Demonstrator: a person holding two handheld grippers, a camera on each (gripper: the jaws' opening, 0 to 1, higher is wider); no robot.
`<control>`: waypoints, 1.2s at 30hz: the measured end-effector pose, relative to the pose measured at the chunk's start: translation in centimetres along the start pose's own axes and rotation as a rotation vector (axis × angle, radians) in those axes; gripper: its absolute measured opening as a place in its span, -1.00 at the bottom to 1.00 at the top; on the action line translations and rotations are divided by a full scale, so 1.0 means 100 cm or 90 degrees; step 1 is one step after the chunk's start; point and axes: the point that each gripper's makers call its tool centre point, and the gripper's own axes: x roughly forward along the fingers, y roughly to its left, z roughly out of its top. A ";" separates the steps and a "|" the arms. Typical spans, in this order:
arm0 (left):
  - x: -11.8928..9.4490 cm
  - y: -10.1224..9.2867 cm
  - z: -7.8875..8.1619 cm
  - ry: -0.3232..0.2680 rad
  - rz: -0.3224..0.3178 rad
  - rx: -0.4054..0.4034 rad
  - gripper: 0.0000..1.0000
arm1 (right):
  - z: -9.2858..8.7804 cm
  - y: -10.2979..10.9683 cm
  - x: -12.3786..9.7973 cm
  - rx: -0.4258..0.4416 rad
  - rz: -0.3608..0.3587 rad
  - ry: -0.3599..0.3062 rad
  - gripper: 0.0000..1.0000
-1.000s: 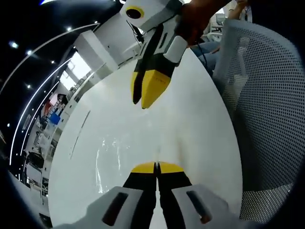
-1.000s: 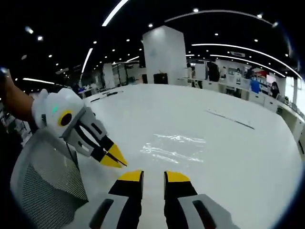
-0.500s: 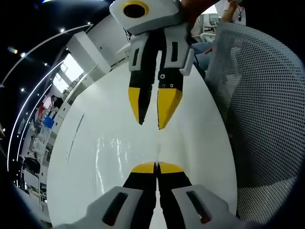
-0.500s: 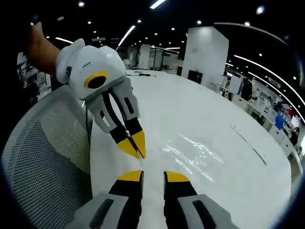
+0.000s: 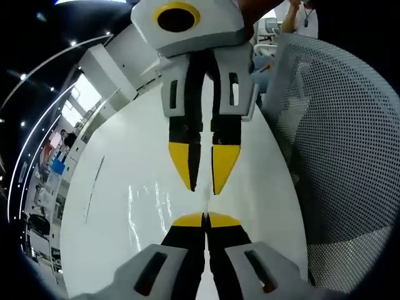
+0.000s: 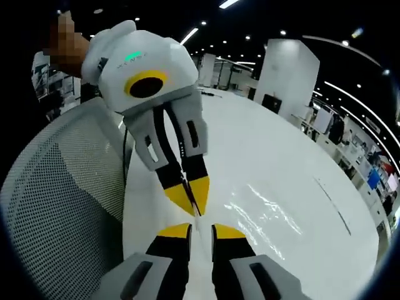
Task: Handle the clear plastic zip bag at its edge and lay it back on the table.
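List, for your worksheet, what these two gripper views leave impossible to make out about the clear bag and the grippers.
- Clear plastic zip bag: both views; transparent on the white round table, glare hides its outline and zip edge.
- Left gripper: left gripper view; fingers look shut, but whether they pinch the bag cannot be told.
- Right gripper: right gripper view; the left gripper's tips cover the spot ahead.
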 end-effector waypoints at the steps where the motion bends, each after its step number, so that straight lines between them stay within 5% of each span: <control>1: 0.000 -0.001 0.001 -0.001 -0.004 0.001 -1.00 | 0.000 0.000 0.001 -0.009 0.001 0.003 -0.84; 15: -0.001 -0.008 0.003 -0.006 -0.035 -0.013 -1.00 | 0.003 0.010 0.005 -0.092 0.008 0.025 -0.99; 36: -0.003 -0.004 0.001 -0.014 -0.019 -0.020 -1.00 | 0.003 0.005 0.006 -0.083 -0.005 0.037 -1.00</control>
